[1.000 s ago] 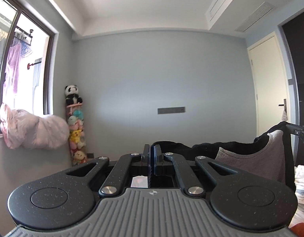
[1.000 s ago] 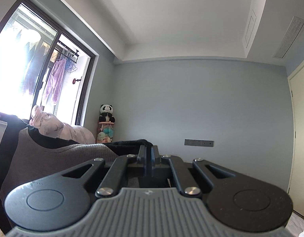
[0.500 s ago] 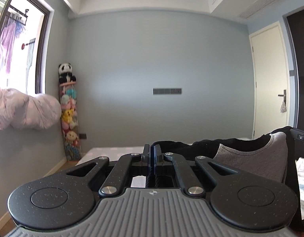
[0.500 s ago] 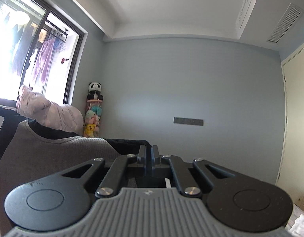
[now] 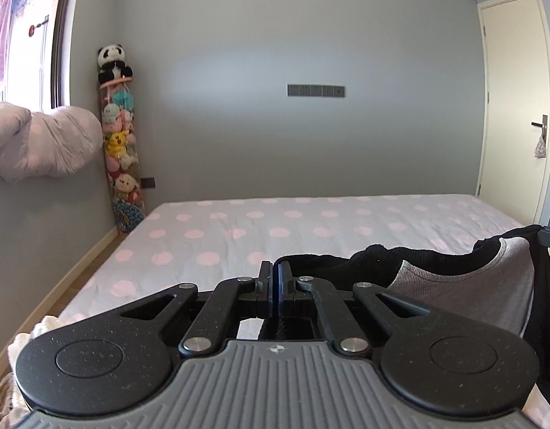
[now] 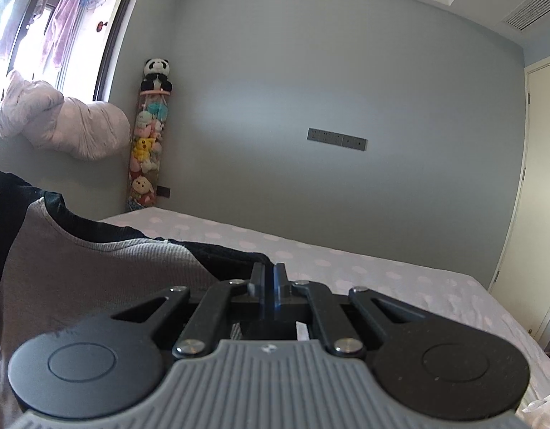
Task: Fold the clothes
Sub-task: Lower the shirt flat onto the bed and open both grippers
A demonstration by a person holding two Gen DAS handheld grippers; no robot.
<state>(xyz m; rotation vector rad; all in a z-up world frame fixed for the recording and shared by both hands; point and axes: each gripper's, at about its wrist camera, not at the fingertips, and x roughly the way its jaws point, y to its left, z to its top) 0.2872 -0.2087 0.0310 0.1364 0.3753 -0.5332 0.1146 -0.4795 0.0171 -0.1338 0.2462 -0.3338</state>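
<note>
a: item: black-and-grey garment (image 5: 464,286), held up above polka-dot bed (image 5: 310,228), stretched side to side between two grippers.

b: left gripper (image 5: 274,279)?

a: fingers together, clamped on black hem; rest of cloth running off rightward.

b: right gripper (image 6: 269,279)?

a: fingers pinched on opposite end of same black edge; cloth (image 6: 96,279) running off leftward.

b: long axis?

a: along held top edge, gripper to gripper, body hanging below out of view. neither hand nearer; equal hold.

b: bed?

a: ahead and lower, beyond both sets of fingers. fits either laying flat or carrying off.
</note>
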